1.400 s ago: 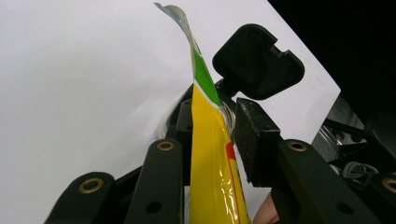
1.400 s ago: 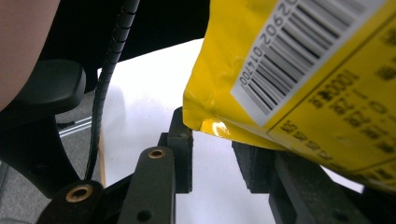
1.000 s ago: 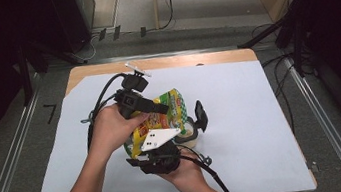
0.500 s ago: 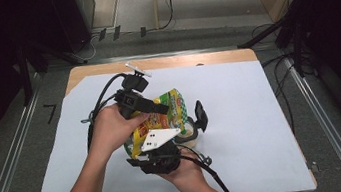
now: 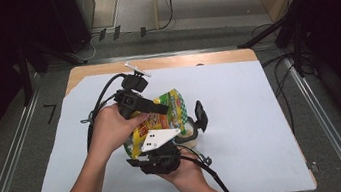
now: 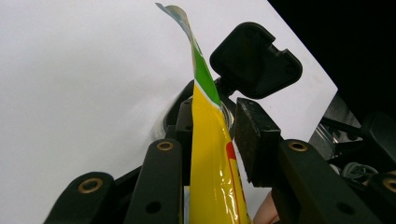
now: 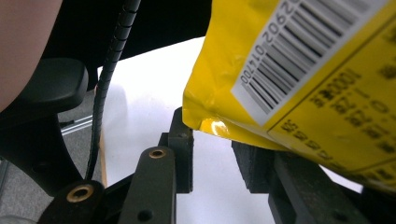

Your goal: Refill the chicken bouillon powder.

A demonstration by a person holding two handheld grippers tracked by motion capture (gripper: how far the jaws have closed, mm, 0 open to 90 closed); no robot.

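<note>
1. A yellow snack bag (image 5: pixel 162 120) with a green top edge is held above the middle of the desk (image 5: pixel 262 113), which is covered in white paper, between the person's two hands.
2. Left gripper (image 6: pixel 212 128): the bag's upper edge runs edge-on between the jaws. It lies against the left pad, and a narrow gap shows at the right pad. I cannot tell whether the pads pinch it.
3. In the high view, the left gripper (image 5: pixel 153 109) reaches over the bag from the upper left.
4. Right gripper (image 7: pixel 212 151): the jaws stand partly apart, with bare white paper showing between them. The bag's barcode corner hangs over the right jaw. I cannot tell whether it is touching.
5. In the high view, the right gripper (image 5: pixel 158 150) sits under the bag's lower end.
6. A small round container (image 5: pixel 187 130) with a black hinged lid (image 5: pixel 200 115) raised stands on the desk just right of the bag.
</note>
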